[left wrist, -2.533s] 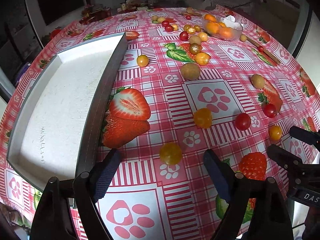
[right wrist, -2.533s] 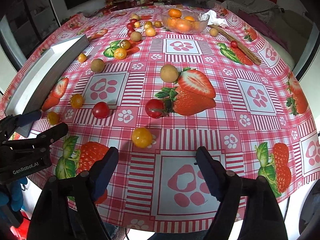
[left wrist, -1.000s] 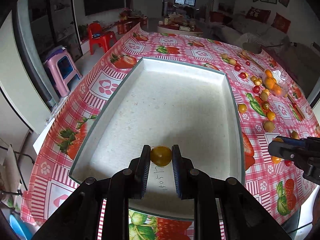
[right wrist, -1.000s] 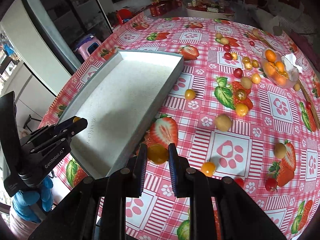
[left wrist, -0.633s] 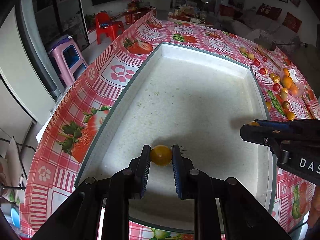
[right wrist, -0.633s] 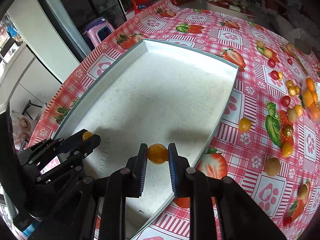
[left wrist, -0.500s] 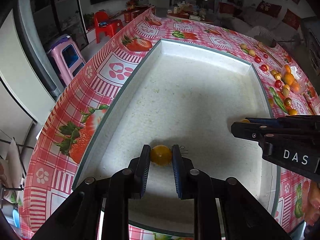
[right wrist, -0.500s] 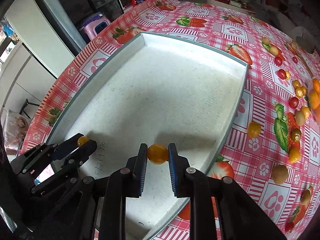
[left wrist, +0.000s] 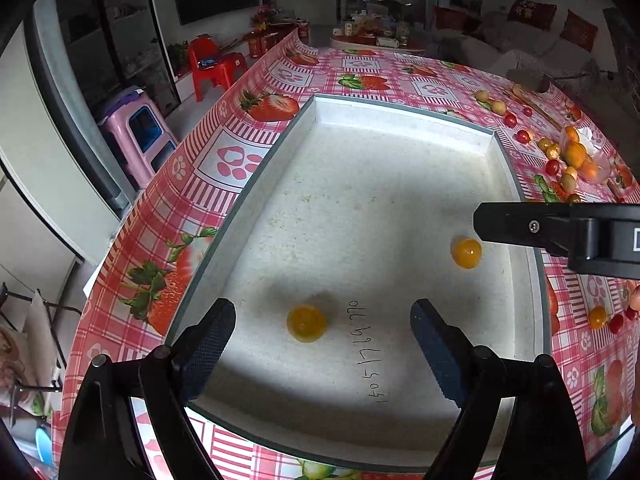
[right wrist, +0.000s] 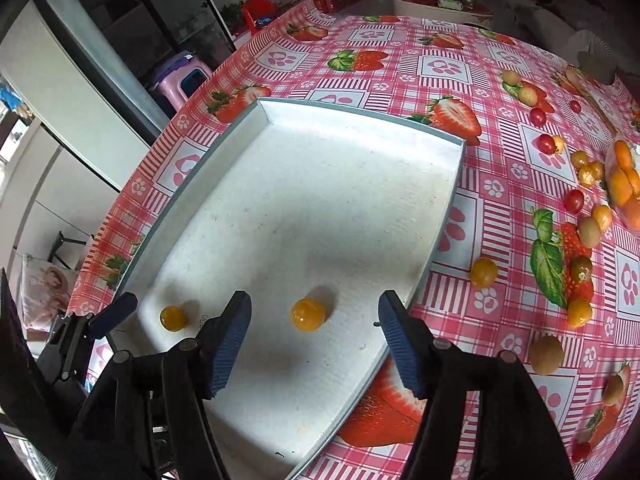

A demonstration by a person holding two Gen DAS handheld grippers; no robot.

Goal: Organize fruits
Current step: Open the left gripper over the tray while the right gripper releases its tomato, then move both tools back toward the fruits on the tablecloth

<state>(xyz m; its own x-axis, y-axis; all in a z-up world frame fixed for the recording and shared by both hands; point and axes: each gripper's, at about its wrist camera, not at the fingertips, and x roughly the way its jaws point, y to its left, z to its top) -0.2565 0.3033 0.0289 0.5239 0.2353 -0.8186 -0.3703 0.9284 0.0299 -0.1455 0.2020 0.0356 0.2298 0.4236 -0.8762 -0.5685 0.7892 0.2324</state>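
A white foam tray [left wrist: 400, 120] with a grey rim lies on the strawberry tablecloth; it also shows in the right wrist view [right wrist: 360, 118]. Two yellow cherry tomatoes rest on its floor. My left gripper [left wrist: 322, 334] is open above one tomato [left wrist: 306, 323], which also shows in the right wrist view [right wrist: 173, 318]. My right gripper [right wrist: 314, 330] is open above the other tomato [right wrist: 307, 314], which also shows in the left wrist view [left wrist: 466, 253]. The right gripper shows from the side at the right edge of the left wrist view [left wrist: 560, 232].
Several loose tomatoes and brown fruits [right wrist: 546, 354] lie on the cloth to the right of the tray. A clear bowl of oranges [right wrist: 624, 184] stands at the far right. A pink stool [left wrist: 136, 136] and a red chair [left wrist: 212, 66] stand on the floor beyond the left table edge.
Both grippers have opened and let go of their yellow tomatoes, which now lie on the tray floor. Before that, both carried the tomatoes from the cloth to the tray.
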